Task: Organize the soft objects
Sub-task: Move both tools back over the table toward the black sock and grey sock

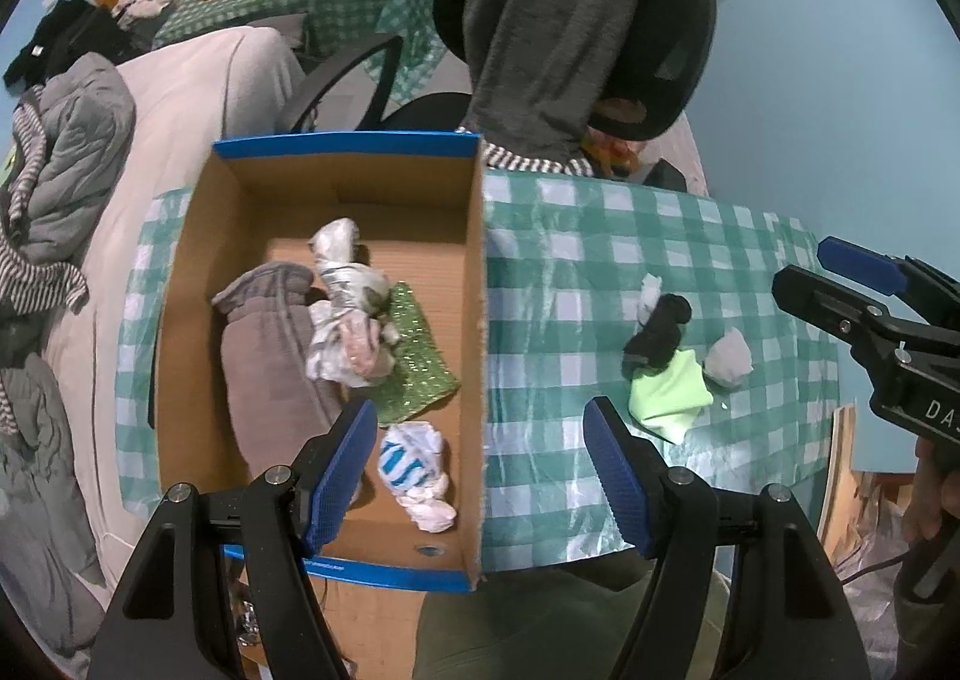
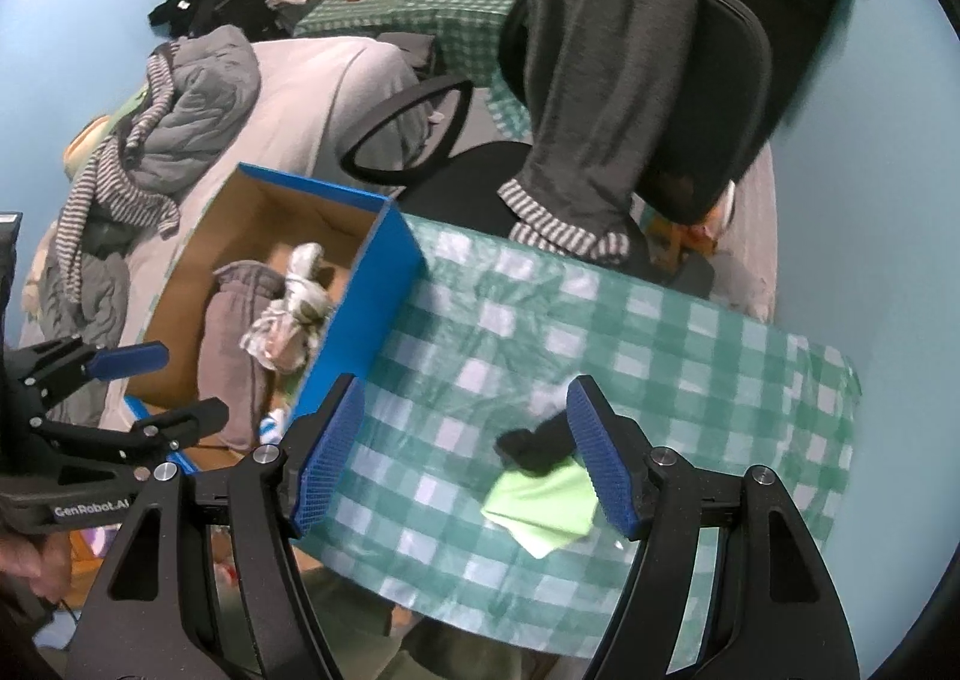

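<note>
Across the worktop (image 1: pixel 600 272), which wears a green-and-white checked cloth, a broad stretch lies bare between the cardboard box (image 1: pixel 474 356) and a small heap of soft things near the far right edge. That heap is a black sock (image 1: pixel 660 329) lying partly on a lime-green cloth (image 1: pixel 669 398), with a white scrap (image 1: pixel 649 288) touching the sock's far end and a pale grey bundle (image 1: pixel 729 357) just beside it. The cloth's right edge drops off close behind the heap. Beyond the far edge stands an office chair (image 2: pixel 708 98) with a grey garment (image 2: pixel 600 74) draped over its back, crowding that side.

On the left part of the worktop sits the box, open-topped with a blue rim, its right wall upright beside the bare cloth. Inside it are a rolled grey garment (image 1: pixel 270 362) along the left, a knotted white patterned bundle (image 1: pixel 351 308) resting partly on a glittery green fabric (image 1: pixel 414 362), and a white-and-blue knotted bundle (image 1: pixel 417 467) near the front wall.

The left hand-held gripper (image 1: pixel 483 476) hangs spread and empty, straddling the box's right wall. The right hand-held gripper (image 2: pixel 465 455) is likewise spread, holding nothing, over the worktop, with the black sock and lime-green cloth near its right finger.
</note>
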A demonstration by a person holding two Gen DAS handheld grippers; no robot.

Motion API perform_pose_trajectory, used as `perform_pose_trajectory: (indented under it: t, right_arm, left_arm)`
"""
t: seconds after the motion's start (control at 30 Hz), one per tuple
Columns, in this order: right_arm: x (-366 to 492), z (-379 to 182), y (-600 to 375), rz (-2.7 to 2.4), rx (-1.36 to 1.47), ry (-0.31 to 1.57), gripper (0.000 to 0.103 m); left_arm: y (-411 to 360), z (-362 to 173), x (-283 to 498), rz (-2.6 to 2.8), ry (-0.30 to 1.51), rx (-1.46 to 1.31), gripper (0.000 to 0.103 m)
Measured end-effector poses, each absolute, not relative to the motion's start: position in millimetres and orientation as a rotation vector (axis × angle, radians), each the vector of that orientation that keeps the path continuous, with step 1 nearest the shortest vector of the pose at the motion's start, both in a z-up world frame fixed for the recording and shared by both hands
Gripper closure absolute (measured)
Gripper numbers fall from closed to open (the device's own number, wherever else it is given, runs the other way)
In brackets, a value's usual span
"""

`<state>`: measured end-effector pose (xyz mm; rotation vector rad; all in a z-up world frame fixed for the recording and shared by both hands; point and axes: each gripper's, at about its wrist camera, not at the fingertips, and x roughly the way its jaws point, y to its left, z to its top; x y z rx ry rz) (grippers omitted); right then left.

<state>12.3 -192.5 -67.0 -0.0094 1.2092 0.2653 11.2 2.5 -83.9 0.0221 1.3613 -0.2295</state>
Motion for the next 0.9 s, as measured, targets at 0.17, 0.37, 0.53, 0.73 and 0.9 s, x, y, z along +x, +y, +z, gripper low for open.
perform_pose_trajectory:
  t: [0.17,0.37,0.53,0.73,0.9]
  right_arm:
    - [5,-71,-219,0.219,0.014,1.225,0.032]
    - [-2,-75,-253,0.158,0.045,1.235,0.031]
    - [-6,-84,-278,0.118,0.065,1.244,0.031]
    - [-10,-102,-304,0.077,0.107,1.268,0.031]
    - [-13,-122,-319,0.059,0.133,1.291,0.031]
  left_arm:
    - [-23,-90,13,-0.264,1.379,0.057,0.030]
    - [-54,-95,14,-0.305,1.391,0.096,0.030]
    - [-76,-100,16,-0.336,1.402,0.134,0.030]
    - [-100,-110,22,-0.370,1.415,0.190,0.030]
    - [-117,-123,27,-0.389,1.438,0.224,0.030]
